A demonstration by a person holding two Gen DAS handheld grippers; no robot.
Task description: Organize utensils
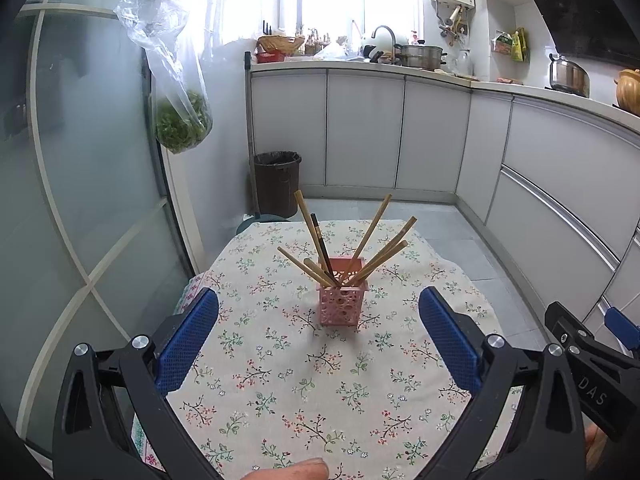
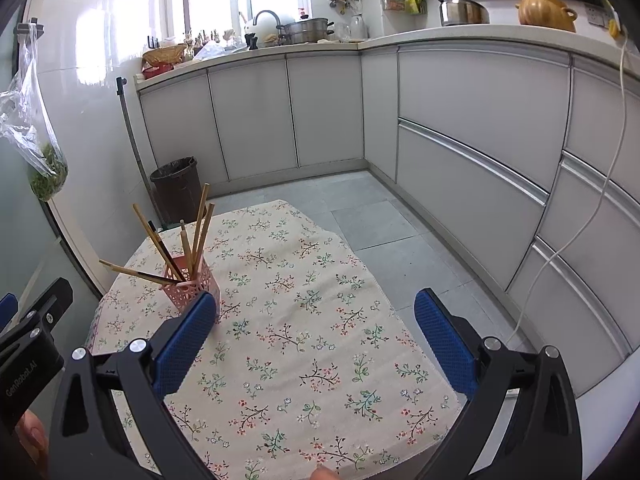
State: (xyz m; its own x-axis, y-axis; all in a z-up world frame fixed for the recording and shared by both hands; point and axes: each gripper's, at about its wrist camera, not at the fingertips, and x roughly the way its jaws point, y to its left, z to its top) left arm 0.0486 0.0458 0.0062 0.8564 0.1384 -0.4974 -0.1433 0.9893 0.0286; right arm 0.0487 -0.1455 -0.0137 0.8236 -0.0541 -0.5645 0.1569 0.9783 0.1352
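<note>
A pink perforated holder stands upright on the floral tablecloth, holding several chopsticks that fan outward. My left gripper is open and empty, its blue pads wide apart, just short of the holder. In the right wrist view the holder is at the left, next to the left pad. My right gripper is open and empty over the cloth. The right gripper also shows at the right edge of the left wrist view.
A dark bin stands on the floor beyond the table. White cabinets run along the back and right. A bag of greens hangs on the glass door at left. A white cable hangs at right.
</note>
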